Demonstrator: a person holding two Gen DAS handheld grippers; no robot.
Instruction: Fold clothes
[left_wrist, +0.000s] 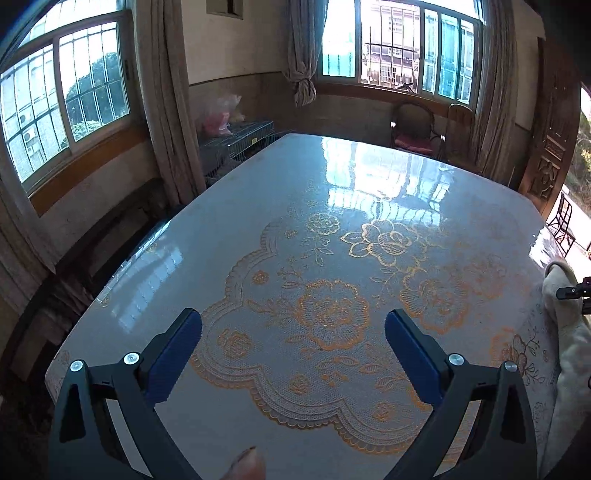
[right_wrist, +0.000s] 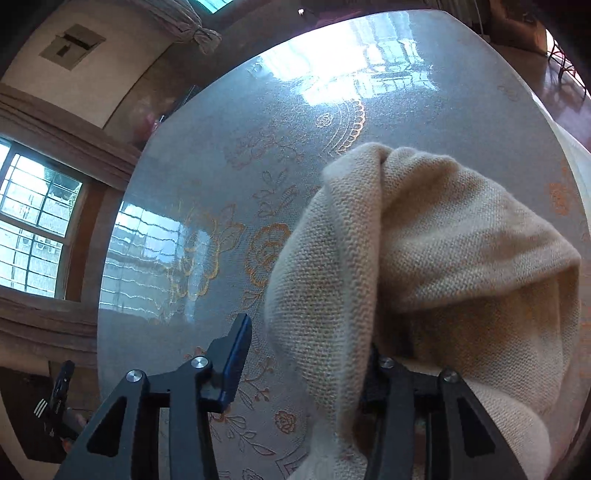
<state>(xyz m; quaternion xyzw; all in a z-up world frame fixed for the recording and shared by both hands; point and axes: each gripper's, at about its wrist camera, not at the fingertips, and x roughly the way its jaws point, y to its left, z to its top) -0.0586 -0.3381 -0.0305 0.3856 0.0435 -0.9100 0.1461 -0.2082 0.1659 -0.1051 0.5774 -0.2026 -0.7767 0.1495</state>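
1 cream knit garment (right_wrist: 424, 251) lies bunched, draping the table (right_wrist: 221, 147).

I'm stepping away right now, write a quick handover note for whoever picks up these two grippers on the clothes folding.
Left gripper: open, holding nothing, above the bare floral table cover.
Right gripper: jaws apart, not clamped; the cream knit garment is draped over its right finger, which is mostly hidden under the cloth.
Garment: bunched in a heap at the table's right side, seen at the far right edge of the left wrist view. No other clothing is visible.
Done: no fold visible yet.
Left: spread the garment flat on the table, then fold it, probably using both grippers.
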